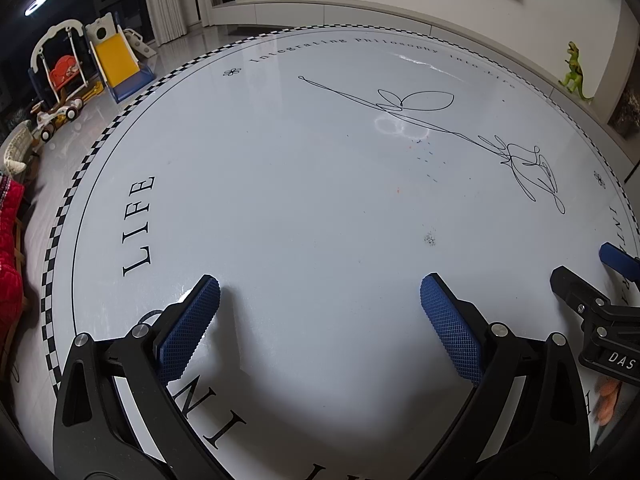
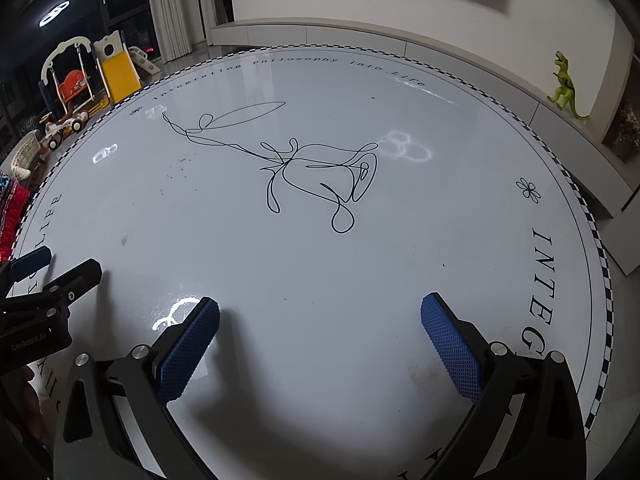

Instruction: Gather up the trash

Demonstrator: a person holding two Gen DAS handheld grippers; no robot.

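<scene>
- Toy slide (image 1: 118, 60): floor, far left, beyond the table (image 1: 280, 184).
- Left tool (image 1: 320, 304): fingers spread wide, nothing between, low over the white round table.
- Right tool (image 2: 320, 324): spread wide, nothing between.
- Trash: cannot tell; only small dark specks (image 1: 429, 239) on the tabletop.
- Green dinosaur (image 2: 565, 85): ledge, far right.

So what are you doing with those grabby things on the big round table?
A person holds the left gripper and the right gripper just above the round table. Both are open and hold nothing. The job is collecting trash, but only tiny specks and a small dark smudge show on the top.
</scene>
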